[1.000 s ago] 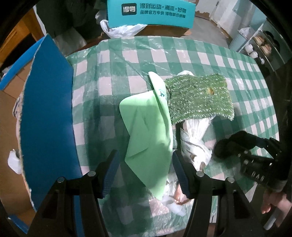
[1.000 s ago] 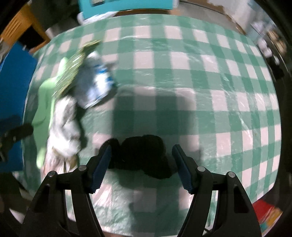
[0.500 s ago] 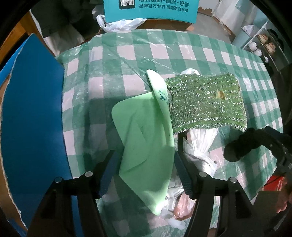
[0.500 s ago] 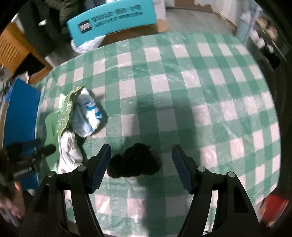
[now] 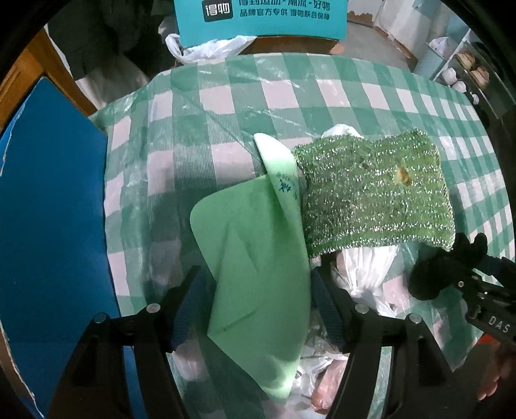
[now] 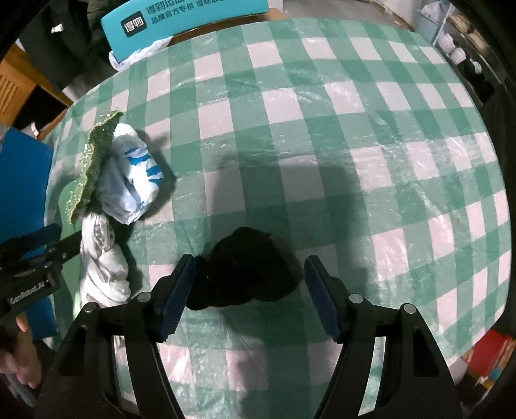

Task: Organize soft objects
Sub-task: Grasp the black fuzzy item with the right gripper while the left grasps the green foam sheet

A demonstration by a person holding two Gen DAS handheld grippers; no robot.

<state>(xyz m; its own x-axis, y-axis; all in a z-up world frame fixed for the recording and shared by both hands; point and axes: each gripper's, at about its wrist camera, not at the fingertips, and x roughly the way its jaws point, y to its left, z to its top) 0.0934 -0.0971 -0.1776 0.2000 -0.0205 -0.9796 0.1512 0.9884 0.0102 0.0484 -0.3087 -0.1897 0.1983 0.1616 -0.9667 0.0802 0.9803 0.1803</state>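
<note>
A pale green foam sheet (image 5: pixel 258 258) lies on the checked table, its near end between the open jaws of my left gripper (image 5: pixel 254 306). A sparkly green scrub cloth (image 5: pixel 374 193) rests on top of white plastic bags (image 5: pixel 367 267) to its right. In the right wrist view the same cloth (image 6: pixel 93 164) covers a white and blue bag (image 6: pixel 132 180) and a twisted white bag (image 6: pixel 103 261). A black fuzzy object (image 6: pixel 245 270) lies on the table between the open jaws of my right gripper (image 6: pixel 250 296); it also shows in the left wrist view (image 5: pixel 441 267).
The green and white checked tablecloth (image 6: pixel 322 129) covers a round table. A blue board (image 5: pixel 51 225) stands at the left edge. A teal box (image 5: pixel 261 16) and a white bag (image 5: pixel 206 48) sit behind the table. More crumpled bags (image 5: pixel 319 380) lie near the front edge.
Both grippers have pulled back and risen a little. The black object stays on the table between the right jaws. The foam sheet stays between the left jaws.
</note>
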